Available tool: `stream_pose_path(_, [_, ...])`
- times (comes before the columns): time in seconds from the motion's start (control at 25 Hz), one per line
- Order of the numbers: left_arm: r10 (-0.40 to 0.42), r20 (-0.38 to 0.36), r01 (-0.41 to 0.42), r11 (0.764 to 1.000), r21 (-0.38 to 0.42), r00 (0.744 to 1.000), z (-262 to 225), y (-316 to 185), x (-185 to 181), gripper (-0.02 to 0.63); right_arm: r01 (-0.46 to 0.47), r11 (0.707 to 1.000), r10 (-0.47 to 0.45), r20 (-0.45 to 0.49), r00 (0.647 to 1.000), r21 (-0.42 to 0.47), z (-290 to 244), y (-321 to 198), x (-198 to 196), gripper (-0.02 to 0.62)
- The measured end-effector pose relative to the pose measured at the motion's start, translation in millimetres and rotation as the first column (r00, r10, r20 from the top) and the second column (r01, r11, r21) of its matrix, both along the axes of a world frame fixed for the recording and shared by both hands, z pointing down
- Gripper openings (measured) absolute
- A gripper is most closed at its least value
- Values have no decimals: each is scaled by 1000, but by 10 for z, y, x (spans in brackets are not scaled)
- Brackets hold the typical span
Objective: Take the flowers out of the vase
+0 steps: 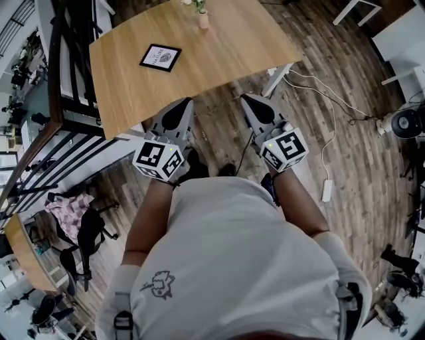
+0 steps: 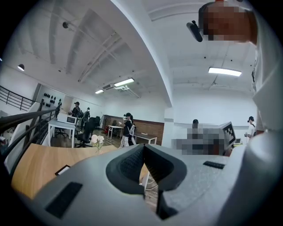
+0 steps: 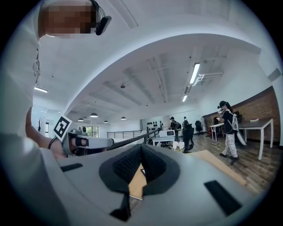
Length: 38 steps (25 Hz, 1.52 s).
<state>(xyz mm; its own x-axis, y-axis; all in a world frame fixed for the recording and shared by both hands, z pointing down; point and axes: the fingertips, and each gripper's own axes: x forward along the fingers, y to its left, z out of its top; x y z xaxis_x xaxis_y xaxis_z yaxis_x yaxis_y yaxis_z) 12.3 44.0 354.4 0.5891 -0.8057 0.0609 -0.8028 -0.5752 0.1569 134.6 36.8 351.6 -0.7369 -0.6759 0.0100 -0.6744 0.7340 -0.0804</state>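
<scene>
A small, pale vase (image 1: 203,20) stands upright near the far edge of a light wooden table (image 1: 226,56). White flowers (image 1: 196,4) sit in it, their blooms bunched just above its rim.

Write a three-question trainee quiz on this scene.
1. True or false: the flowers stand in the vase.
2. What lies on the table besides the vase? A. a framed card B. a cup C. a book
3. Fill in: the jaws of the left gripper and the right gripper are both ___.
Key: 1 true; 2 A; 3 shut.
</scene>
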Motion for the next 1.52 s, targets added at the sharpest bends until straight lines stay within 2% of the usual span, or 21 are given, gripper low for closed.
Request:
stream_pose_path(0.36, [33,-17,-33,999,35,999,-17,-578,43,5,-59,998,59,-19,998,-17,76,-467,116,3])
stream_pose_path(0.56, [60,-22,-59,998,39,998,11,-995,-90,5,-99,995,98,-29,995,-29,113,-867,56,3])
stream_pose_path(0.96, [113,-32,-113,993,20,993,62,-1775,-729,5,-134,990,133,-34,990,-33,78,-1774,-627,3])
stream_pose_path(1.12, [155,-32,-154,988,18,987,75,-1993,-921,5,-149,986,146,-46,988,-74,161,-2047,-863,5])
stream_pose_path(1.52, [183,-51,-184,983,-3,982,170,-2348,-1124,5,-156,981,147,-85,985,-114,330,-2444,-1092,5])
